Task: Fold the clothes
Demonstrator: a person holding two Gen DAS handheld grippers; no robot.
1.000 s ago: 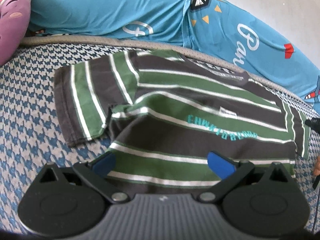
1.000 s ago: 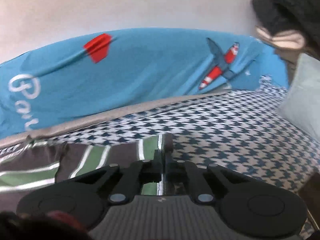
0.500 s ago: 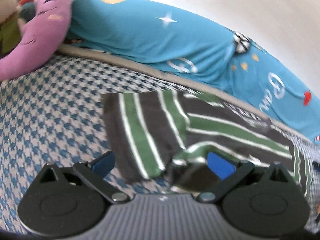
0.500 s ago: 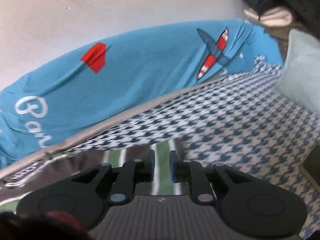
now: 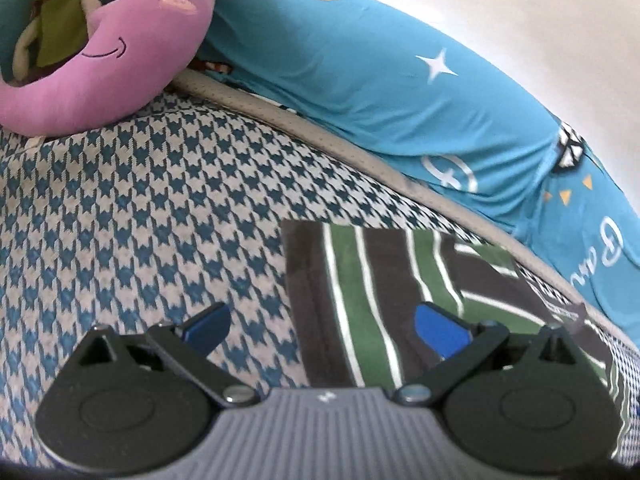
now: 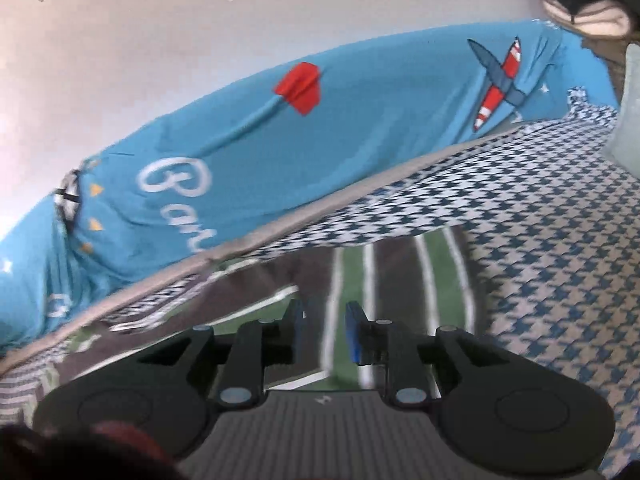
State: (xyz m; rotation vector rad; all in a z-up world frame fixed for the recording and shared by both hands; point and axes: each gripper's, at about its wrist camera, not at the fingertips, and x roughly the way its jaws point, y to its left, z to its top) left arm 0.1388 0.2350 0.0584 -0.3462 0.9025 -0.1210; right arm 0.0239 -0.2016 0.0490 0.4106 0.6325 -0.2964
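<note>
On the houndstooth bedcover (image 5: pixel 132 208) lies the striped T-shirt (image 5: pixel 360 280), spread flat; I note dark brown and green bands parted by thin white lines. From the left wrist view one sleeve points toward the far edge of the bed, its hem straight. My left gripper (image 5: pixel 322 326) hovers over that sleeve's edge with its blue pads (image 5: pixel 440 326) wide apart, one over the bedcover, the other over the shirt, clamping nothing. My right gripper (image 6: pixel 326 330) hovers over the other sleeve (image 6: pixel 400 276), its fingers parted by a narrow gap and holding nothing; this view is blurred.

Writing: white script on the blue bedsheet (image 5: pixel 380 92) beginning "Bar" (image 6: pixel 176 188) is legible from the right wrist view; the rest is cut off by a fold. No lettering on the shirt can be read.

Surroundings: the blue bedsheet hangs along the wall behind the bed, printed with a white star (image 5: pixel 436 64), a red shape (image 6: pixel 300 86) and a red-and-white aeroplane (image 6: pixel 500 84). A purple plush cushion (image 5: pixel 120 48) with a small bear (image 5: pixel 48 8) sits at the far left corner. A pale pillow (image 6: pixel 628 112) stands at the right edge. Nothing lies across the shirt.
</note>
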